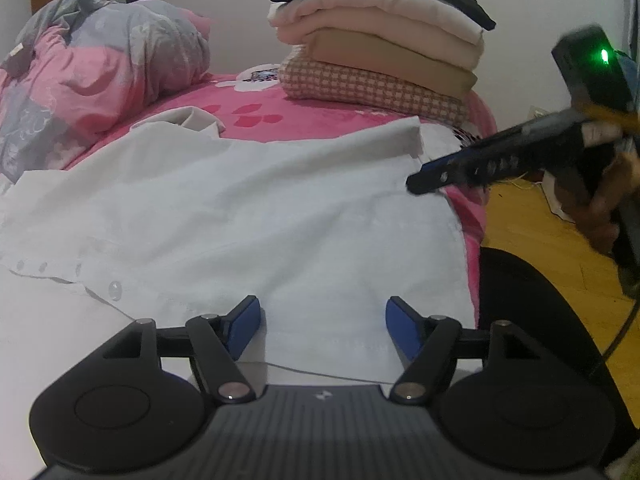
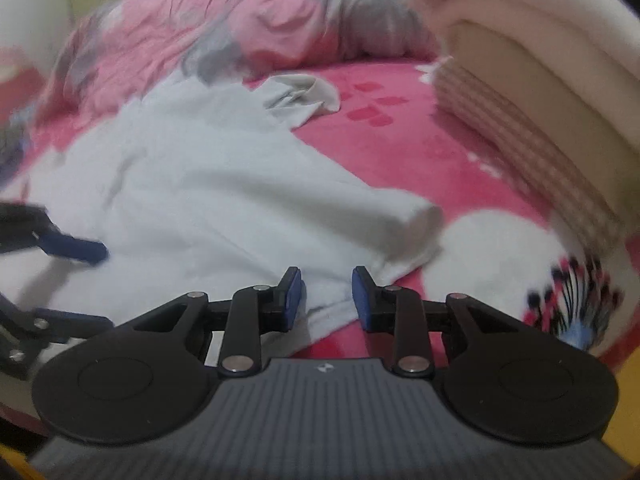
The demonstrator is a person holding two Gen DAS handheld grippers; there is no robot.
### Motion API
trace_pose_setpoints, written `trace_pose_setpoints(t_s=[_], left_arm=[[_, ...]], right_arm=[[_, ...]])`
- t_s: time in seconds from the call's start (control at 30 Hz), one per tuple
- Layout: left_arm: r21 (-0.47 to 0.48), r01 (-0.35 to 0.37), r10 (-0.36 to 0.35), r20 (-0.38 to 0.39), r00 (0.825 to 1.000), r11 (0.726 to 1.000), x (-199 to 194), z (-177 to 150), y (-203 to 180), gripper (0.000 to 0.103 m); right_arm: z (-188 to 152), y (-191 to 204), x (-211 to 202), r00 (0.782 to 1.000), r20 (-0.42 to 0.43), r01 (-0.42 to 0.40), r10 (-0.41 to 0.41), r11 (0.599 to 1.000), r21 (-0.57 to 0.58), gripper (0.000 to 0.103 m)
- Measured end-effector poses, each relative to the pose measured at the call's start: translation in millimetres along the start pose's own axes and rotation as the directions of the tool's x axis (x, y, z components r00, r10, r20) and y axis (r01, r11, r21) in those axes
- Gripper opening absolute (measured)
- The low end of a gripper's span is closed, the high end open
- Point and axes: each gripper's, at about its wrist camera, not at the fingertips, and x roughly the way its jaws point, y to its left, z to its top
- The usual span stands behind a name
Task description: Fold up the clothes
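- Lying flat ahead of both pairs of fingers, a white shirt (image 1: 248, 200) of thin, lightly creased woven cloth is spread across a pink fleece bed cover (image 1: 256, 114); small round buttons (image 1: 114, 290) are seen along its edge, left of the left gripper's fingers.
- The shirt's hem is seen directly between and ahead of the left gripper (image 1: 322, 326); its blue-padded fingers (image 1: 244, 322) are spread wide apart and nothing is held.
- The right gripper (image 2: 326, 296) is released as well: its blue pads (image 2: 292, 300) are parted over the shirt's lower edge, with cloth seen in the gap but not pinched.
- A rolled short sleeve (image 2: 416, 220) is seen just beyond the right gripper's fingers, and a crumpled collar (image 2: 304, 96) lies farther ahead.
- In the left wrist view the right gripper (image 1: 424, 184) is seen from the side, angled downward with its tip at the shirt's right edge, held by a hand (image 1: 608, 204); contact cannot be confirmed.
- A stack of folded fabrics (image 1: 380, 44), black on top, cream and tan beneath, on a checked cushion (image 1: 372, 88), is sharp in the left wrist view and blurred in the right.
- A rumpled pink-and-grey quilt (image 1: 100, 68) is bunched far ahead on the left.
- Yellow wooden flooring (image 1: 532, 232) is shown only by the left wrist view.
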Motion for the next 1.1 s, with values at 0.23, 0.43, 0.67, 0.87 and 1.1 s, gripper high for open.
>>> trace_pose_setpoints(t_s=[0.23,0.43,0.67,0.87,1.1], left_arm=[[-0.003,0.013,-0.013,-0.007,1.0,1.0,0.4,-1.7,-0.2,0.076],[-0.024,0.035,-0.035,0.005,0.999,0.999,-0.9,-5.0,2.5,0.077],[-0.013,0.088,-0.088,0.022,0.996,0.996,-1.8,-9.4,10.7,0.079],[0.006,0.113,-0.113,0.036,0.993,0.994,-1.2,-12.4,11.5,0.082],[-0.003,0.129,-0.129,0.046,0.991,0.992,-0.6,-13.0,13.7,0.082]], right_arm=[[51.1,-10.7,-20.5,0.991,0.093,-0.107,0.1,0.992,0.066,0.029],[131.9,-6.4,53.9,0.96,0.043,-0.281,0.278,0.949,0.141,0.053],[178.8,-2.9,161.3,0.91,-0.109,-0.348,0.401,0.878,0.328,0.052],[200.4,-5.6,212.1,0.874,-0.136,-0.367,0.466,0.818,0.442,0.052],[221.4,-5.2,268.1,0.834,-0.163,-0.369,0.527,0.753,0.545,0.052]])
